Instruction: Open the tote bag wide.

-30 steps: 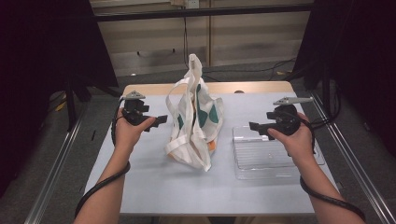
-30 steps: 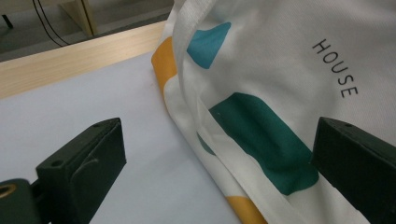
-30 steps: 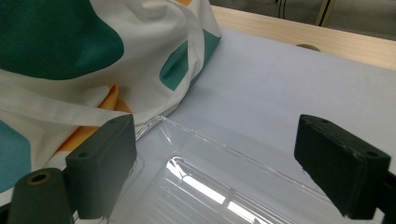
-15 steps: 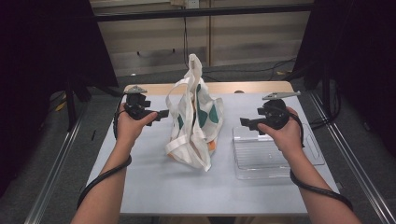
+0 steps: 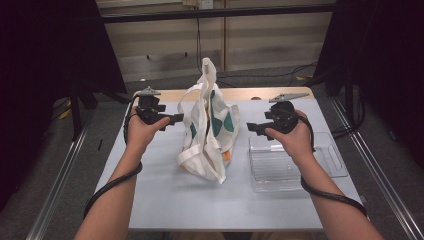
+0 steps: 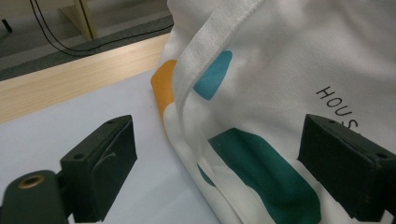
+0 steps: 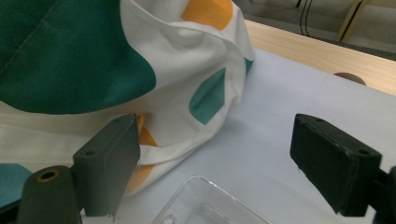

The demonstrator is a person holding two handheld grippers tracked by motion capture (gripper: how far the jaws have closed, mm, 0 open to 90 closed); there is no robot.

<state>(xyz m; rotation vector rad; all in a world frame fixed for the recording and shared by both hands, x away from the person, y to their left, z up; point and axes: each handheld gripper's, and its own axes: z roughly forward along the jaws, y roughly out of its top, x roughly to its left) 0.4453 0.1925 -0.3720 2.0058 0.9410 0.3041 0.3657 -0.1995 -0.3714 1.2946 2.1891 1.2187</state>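
The table (image 5: 165, 200) under me is pale grey-blue with a strip of light wood along its far edge, and it carries everything else here. Largest on it is the tote bag (image 5: 207, 130), white cloth printed with dark green, teal and orange patches, standing slumped near the middle with one strap sticking up above its mouth. To the right of the bag, just beside its foot, lies a clear plastic tray (image 5: 325, 162), flat on the table, with my right forearm passing over its near part.

My left gripper (image 5: 175, 119) hangs level at the left side of the bag, tips pointing at the cloth. From its own view, my jaws stand wide apart; they have just been closing a little, and the bag's side with a white strap (image 6: 210, 51) running down it fills the gap ahead of them. I cannot see either pad pressing on the cloth, so I have hold of nothing there.

My right gripper (image 5: 253, 128) hangs level on the other side, above the tray's far left corner, tips pointing at the bag and near it. In its own view the jaws are wide open with bare table between them; the left jaw sits in front of the bag's lower fold, whether touching it I cannot tell, and the tray's corner (image 7: 210, 205) shows just below. Nothing is gripped.
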